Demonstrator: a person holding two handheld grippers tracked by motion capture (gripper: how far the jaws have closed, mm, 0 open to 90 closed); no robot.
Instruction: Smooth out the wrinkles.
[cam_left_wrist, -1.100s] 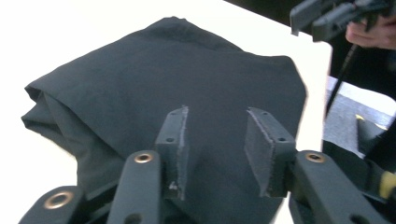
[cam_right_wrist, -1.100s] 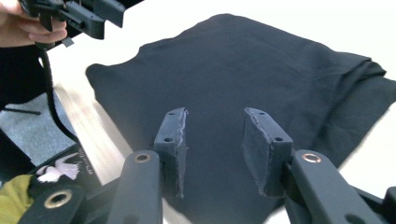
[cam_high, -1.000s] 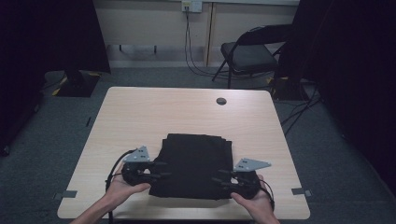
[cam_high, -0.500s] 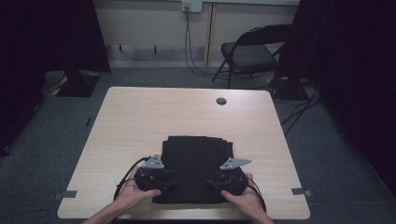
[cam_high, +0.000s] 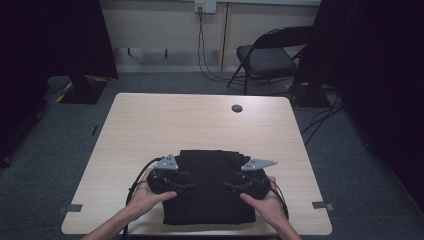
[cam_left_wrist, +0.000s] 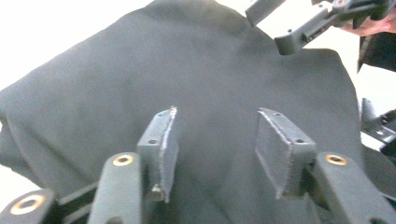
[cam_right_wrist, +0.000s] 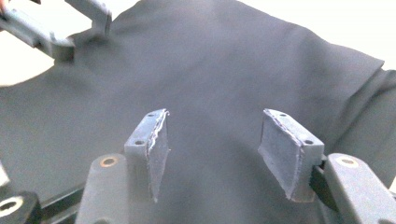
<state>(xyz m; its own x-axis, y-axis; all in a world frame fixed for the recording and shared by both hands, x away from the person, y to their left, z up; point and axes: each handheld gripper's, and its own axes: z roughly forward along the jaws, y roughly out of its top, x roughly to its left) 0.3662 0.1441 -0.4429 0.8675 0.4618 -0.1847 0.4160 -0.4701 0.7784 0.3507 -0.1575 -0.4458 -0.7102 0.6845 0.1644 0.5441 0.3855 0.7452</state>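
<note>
A folded black cloth (cam_high: 210, 170) lies on the near half of the light wooden table (cam_high: 200, 120). A person's hands hold both grippers over it, jaws pointing inward at each other. My left gripper (cam_high: 186, 183) hovers above the cloth's left part; in the left gripper view the left gripper (cam_left_wrist: 217, 121) has its jaws apart above the cloth (cam_left_wrist: 140, 70), having just closed a little, with nothing pinched. My right gripper (cam_high: 229, 186) is over the right part; in the right gripper view the right gripper (cam_right_wrist: 215, 119) has just been opening, the cloth (cam_right_wrist: 224, 60) lying beneath, not gripped.
A round cable hole (cam_high: 236, 108) sits near the table's far edge. A black folding chair (cam_high: 267, 55) stands behind the table, with cables (cam_high: 205, 55) running down the wall. Dark curtains hang at both sides. Bare tabletop stretches beyond the cloth.
Both hands have moved inward from the cloth's side edges, so the two grippers now hover over the cloth, closer together. The cloth itself lies as before.
</note>
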